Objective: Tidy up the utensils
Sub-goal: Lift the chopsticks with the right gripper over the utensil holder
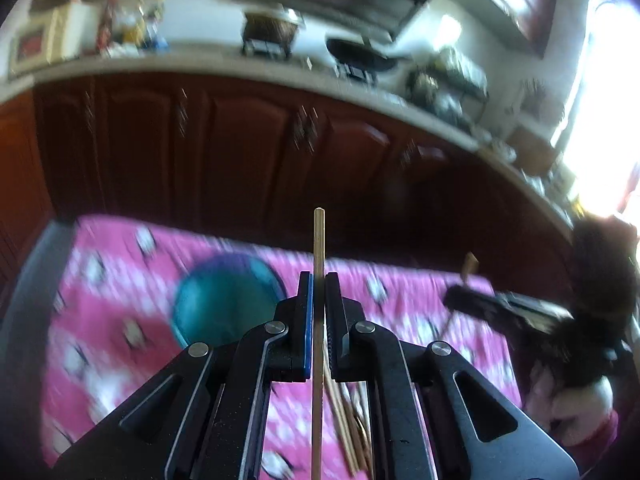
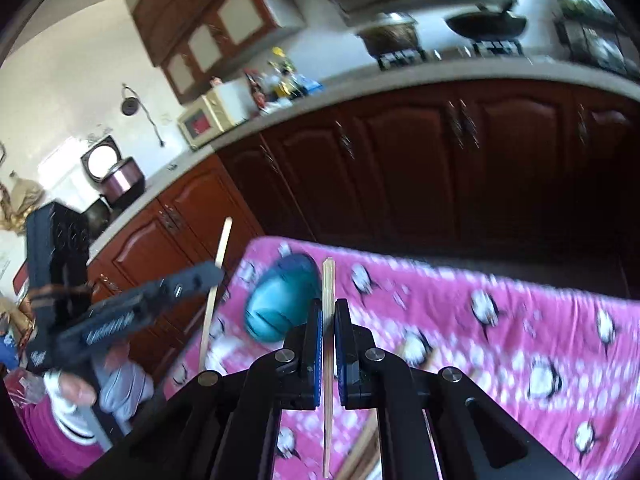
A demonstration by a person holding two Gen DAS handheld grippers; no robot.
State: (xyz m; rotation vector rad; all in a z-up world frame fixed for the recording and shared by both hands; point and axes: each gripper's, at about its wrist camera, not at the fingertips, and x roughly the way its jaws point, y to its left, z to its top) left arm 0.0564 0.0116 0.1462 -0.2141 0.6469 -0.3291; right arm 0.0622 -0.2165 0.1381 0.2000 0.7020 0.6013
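My left gripper (image 1: 319,280) is shut on a wooden chopstick (image 1: 319,240) that stands upright between its pads, high above the pink tablecloth (image 1: 120,300). A teal cup (image 1: 224,304) sits on the cloth ahead and to the left. My right gripper (image 2: 329,306) is shut on a second chopstick (image 2: 328,280), also upright. In the right wrist view the teal cup (image 2: 280,304) lies just ahead and left, and the left gripper (image 2: 132,308) with its chopstick (image 2: 218,276) shows at the left. The right gripper (image 1: 500,308) appears at the right of the left wrist view. Several loose chopsticks (image 1: 348,416) lie on the cloth below.
A dark wooden cabinet run (image 2: 440,152) with a pale counter (image 2: 400,76) faces the table. A microwave (image 2: 208,120), pots on a stove (image 2: 400,36) and a rice cooker (image 2: 120,180) stand on it. A person's sleeve (image 2: 116,388) shows low on the left.
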